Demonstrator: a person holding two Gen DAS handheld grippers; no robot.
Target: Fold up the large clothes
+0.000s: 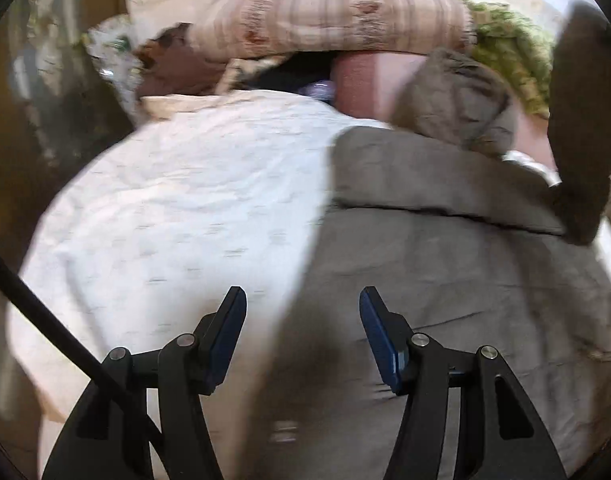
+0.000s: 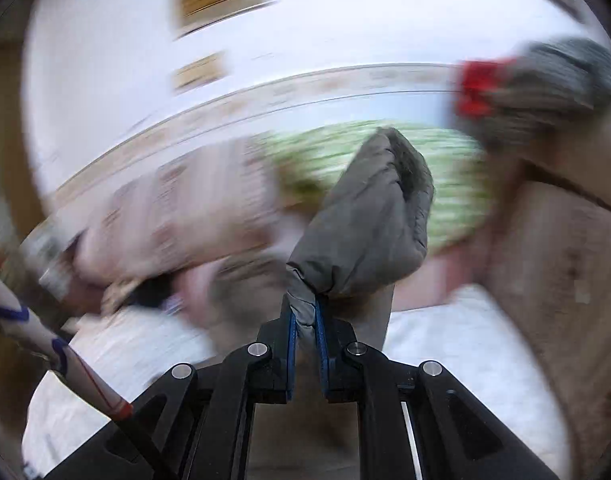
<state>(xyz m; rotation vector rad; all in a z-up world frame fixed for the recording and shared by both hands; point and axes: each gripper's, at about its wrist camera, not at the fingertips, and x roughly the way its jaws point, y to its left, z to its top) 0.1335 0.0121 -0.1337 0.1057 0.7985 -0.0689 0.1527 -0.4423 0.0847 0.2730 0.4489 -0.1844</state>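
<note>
Left gripper (image 1: 303, 322) hovers unclenched above the grey coat (image 1: 445, 280) spread on the white bedspread (image 1: 177, 208); right gripper (image 2: 303, 316) clamps a raised sleeve (image 2: 365, 232); the fold wants that sleeve laid flat across the body; pillows (image 1: 337, 16) crowd the far edge.

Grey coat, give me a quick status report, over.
Left gripper open, empty, above grey coat on white bedspread. Right gripper shut on coat sleeve, lifted. Pillows behind, nothing blocking.
</note>
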